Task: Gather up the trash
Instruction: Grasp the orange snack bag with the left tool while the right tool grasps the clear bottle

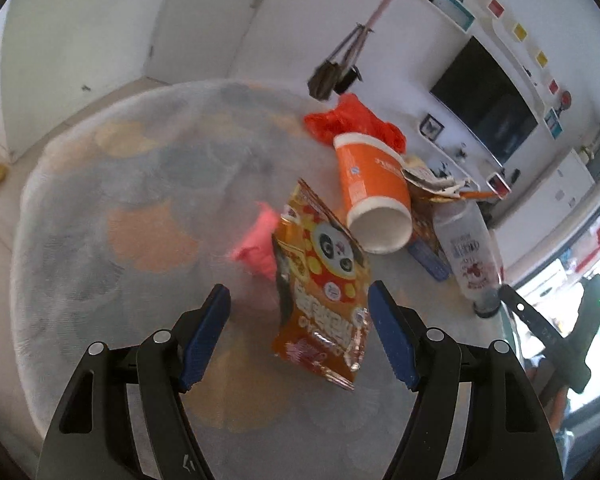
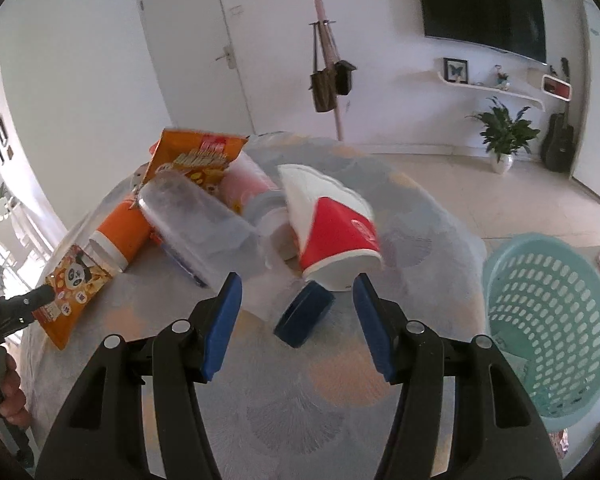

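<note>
The panda snack packet [image 1: 324, 300] is an orange foil pouch printed with a cartoon panda face, yellow discs and red lettering, its lower seam crinkled and shiny. In the left wrist view it stands between the blue pads of the left gripper [image 1: 300, 316], closer to the right-hand pad; the jaws stand wide apart, and whether that pad touches the packet cannot be told. In the right wrist view the same packet [image 2: 74, 288] sits at the tip of the left gripper over the table's [image 2: 284, 400] near left edge.

Behind it on the table lie an orange paper cup [image 1: 370, 192] on its side with its white mouth facing forward, a pink crumpled piece [image 1: 258, 242], a red plastic bag [image 1: 352, 120] and a clear plastic bottle [image 1: 470, 248].

The right gripper [image 2: 296, 312] is also spread wide and holds nothing. Between its pads, farther along the table, a dark blue cap [image 2: 304, 314] lies tilted, and just beyond it a red and white paper cup [image 2: 332, 220] lies on its side. A second orange snack packet [image 2: 196, 156] rests on the pile behind. A teal laundry basket [image 2: 540, 320] stands beside the table at the right.
</note>
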